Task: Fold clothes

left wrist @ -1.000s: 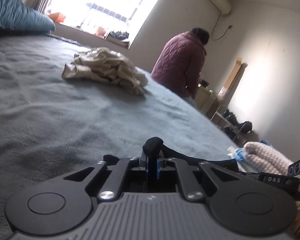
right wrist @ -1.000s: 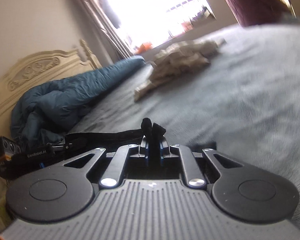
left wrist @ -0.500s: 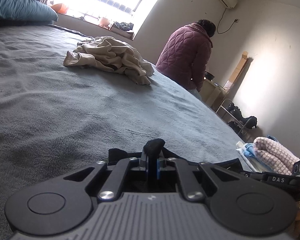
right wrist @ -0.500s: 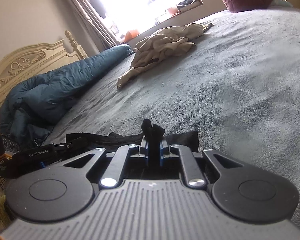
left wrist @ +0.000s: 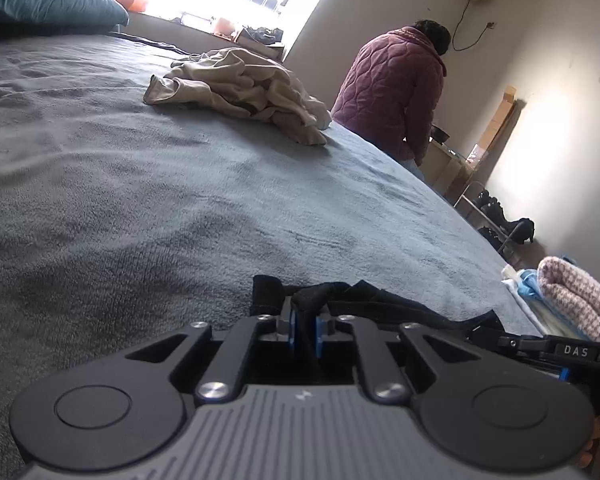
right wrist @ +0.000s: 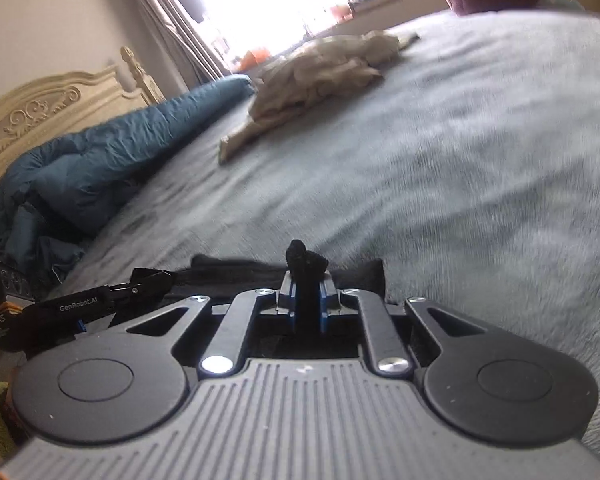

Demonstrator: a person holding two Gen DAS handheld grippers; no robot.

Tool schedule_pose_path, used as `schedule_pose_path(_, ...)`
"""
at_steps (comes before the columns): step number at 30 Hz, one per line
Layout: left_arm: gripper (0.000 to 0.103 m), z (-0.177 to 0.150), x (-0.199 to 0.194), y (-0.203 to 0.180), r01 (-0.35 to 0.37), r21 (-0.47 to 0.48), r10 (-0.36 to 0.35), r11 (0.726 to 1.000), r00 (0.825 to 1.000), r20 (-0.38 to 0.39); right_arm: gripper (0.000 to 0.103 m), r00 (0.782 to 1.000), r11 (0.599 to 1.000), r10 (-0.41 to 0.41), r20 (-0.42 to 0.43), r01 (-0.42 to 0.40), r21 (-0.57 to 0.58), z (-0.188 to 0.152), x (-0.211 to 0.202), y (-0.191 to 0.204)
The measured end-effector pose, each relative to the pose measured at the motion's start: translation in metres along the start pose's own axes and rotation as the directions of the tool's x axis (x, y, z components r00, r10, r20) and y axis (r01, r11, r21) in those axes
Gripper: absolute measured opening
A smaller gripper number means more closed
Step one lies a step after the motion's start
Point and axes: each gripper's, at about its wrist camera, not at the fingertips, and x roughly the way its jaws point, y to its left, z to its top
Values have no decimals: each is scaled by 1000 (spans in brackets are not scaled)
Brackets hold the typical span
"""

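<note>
A black garment point(left wrist: 380, 304) lies stretched along the near edge of the grey-blanketed bed point(left wrist: 140, 184). My left gripper point(left wrist: 305, 320) has a bunch of it between its blue pads, and its jaws are opening. My right gripper point(right wrist: 306, 300) is shut on another bunch of the black garment point(right wrist: 228, 268), which rests on the blanket point(right wrist: 460, 160). A crumpled beige garment point(left wrist: 240, 84) lies farther across the bed, apart from both grippers, and shows as the beige garment point(right wrist: 320, 68) in the right wrist view.
A person in a purple quilted jacket point(left wrist: 392, 88) stands at the bed's far side, back turned. A blue duvet point(right wrist: 100, 152) is heaped against the cream headboard point(right wrist: 40, 112). Folded knitwear point(left wrist: 572, 296) is stacked off the bed's right corner. The window is bright behind.
Both grippers have sunk towards the bed, and the black garment between them now rests on the blanket. The left pads stand slightly wider apart.
</note>
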Motion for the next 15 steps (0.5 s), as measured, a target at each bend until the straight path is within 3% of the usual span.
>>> schedule_pose_path(3,29,8,-11,2,-31,-30,32,999,999,26,21,1000,999,22,19,-23,45,5,-11,-3)
schedule_pose_path(5,38,15,-23,5,-45,-65,48,997,998,51,49,998,997,12,58,-16,75,10,-25,-4)
schedule_pose_path(6,41,19,-30,6,-58,-82,64,995,996,63,53,997,996,7,81,-14,86,13,-33,-4)
schedule_pose_path(10,44,28,-62,4,-91,-89,99,992,990,99,55,989,998,-14,148,4,64,22,-75,5)
schedule_pose_path(15,51,24,-109,-12,-125,-41,128,991,988,84,55,982,1000,-3,188,5,-15,19,-143,28)
